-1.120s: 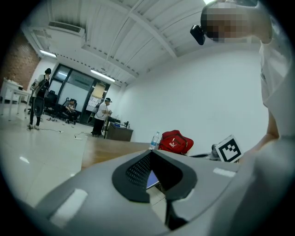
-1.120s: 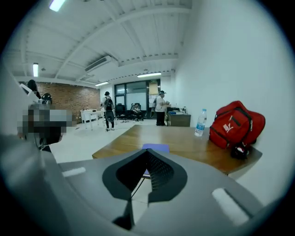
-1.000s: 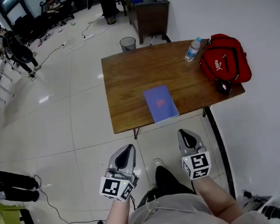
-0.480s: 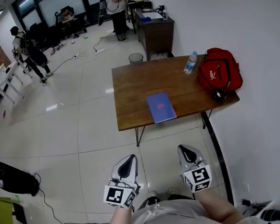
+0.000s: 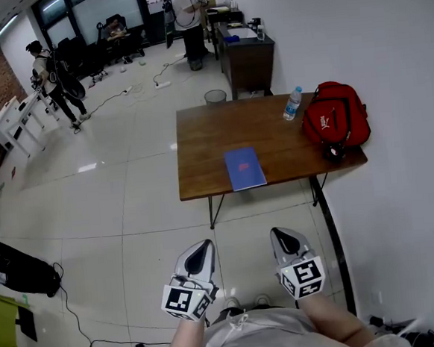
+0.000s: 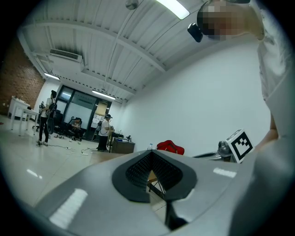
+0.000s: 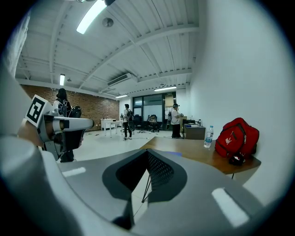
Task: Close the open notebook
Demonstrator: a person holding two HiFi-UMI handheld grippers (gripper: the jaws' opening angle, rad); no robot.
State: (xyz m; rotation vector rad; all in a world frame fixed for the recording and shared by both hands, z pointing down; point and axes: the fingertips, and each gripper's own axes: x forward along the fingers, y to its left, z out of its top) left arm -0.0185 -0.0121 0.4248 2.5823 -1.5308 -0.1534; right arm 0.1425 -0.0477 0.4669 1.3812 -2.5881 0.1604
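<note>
Glossy floor (image 5: 123,214) now lies wide before the table (image 5: 200,144), which sat nearer a second ago: both tools have drawn back. The left gripper (image 5: 202,246) has its jaws pressed together, empty. Well ahead of both tools, by the table's near edge, the notebook (image 5: 244,168) lies shut, so the task looks done. The right gripper (image 5: 278,234) is likewise closed on nothing, with a wall (image 5: 402,154) close on its right.

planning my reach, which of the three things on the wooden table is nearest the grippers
The blue notebook, lying flat at the near edge of the table; the water bottle and red backpack sit farther back.
</note>
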